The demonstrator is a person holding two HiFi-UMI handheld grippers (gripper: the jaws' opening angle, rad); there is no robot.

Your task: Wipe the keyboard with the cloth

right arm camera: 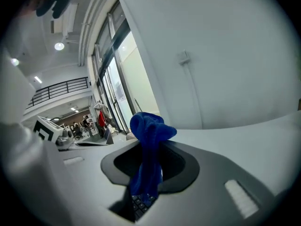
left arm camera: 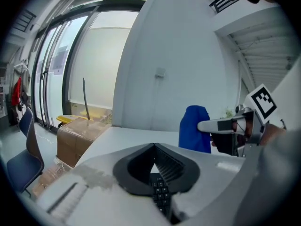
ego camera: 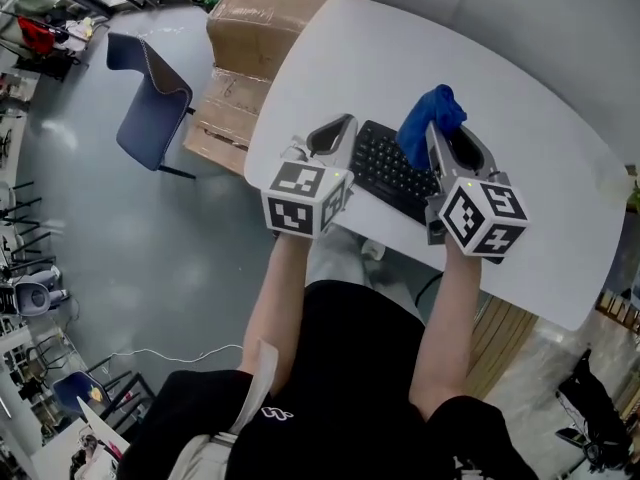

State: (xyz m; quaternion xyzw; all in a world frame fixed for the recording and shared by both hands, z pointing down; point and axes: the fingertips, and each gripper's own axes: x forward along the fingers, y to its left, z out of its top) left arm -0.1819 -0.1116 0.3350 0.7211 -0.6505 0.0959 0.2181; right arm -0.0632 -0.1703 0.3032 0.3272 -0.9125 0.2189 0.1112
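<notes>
Right hand-held gripper (ego camera: pixel 448 135) pinches the cloth (ego camera: pixel 428 118) over the keyboard (ego camera: pixel 392 173); left hand-held gripper (ego camera: pixel 337 131) is pressed together, empty. Nothing braces the keyboard, so wiping could skid it.

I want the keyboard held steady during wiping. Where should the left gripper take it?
Probably the short end beside the left gripper, coming in from that side, jaws over its thin edge: the keyboard lies flat, that end is bare, and the cloth in the right gripper hangs over the rest.
</notes>
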